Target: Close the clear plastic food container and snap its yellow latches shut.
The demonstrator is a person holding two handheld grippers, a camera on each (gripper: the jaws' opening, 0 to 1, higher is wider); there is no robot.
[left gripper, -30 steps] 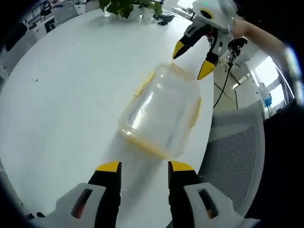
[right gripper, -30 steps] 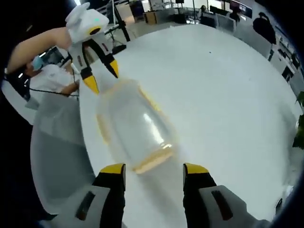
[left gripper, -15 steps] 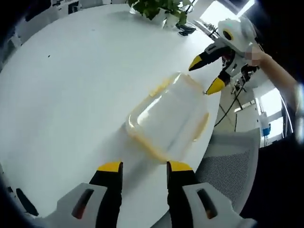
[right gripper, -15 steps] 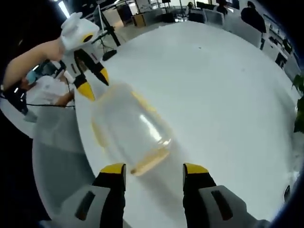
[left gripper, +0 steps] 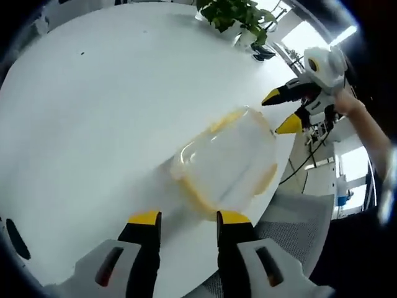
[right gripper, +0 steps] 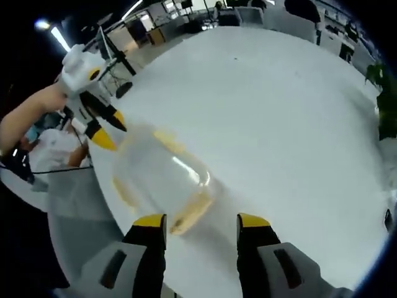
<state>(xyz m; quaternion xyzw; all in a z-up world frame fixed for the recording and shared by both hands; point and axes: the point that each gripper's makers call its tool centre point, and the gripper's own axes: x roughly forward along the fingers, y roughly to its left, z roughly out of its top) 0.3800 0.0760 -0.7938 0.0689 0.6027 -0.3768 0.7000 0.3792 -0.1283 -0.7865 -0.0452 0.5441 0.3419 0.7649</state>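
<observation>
The left gripper view looks down along its own left gripper (left gripper: 183, 218) from above the table (left gripper: 93, 112) edge, facing the container (left gripper: 228, 162) from one short end — close, with the right gripper (left gripper: 284, 110) beyond it and a plant (left gripper: 236, 12) at the table's far side. The right gripper view looks from the opposite end, along the right gripper (right gripper: 195, 221), equally near the container (right gripper: 158, 180), with the left gripper (right gripper: 105, 129) past it. Both views share the container, the table (right gripper: 279, 118) around it, and each other's gripper — seen from facing directions.
</observation>
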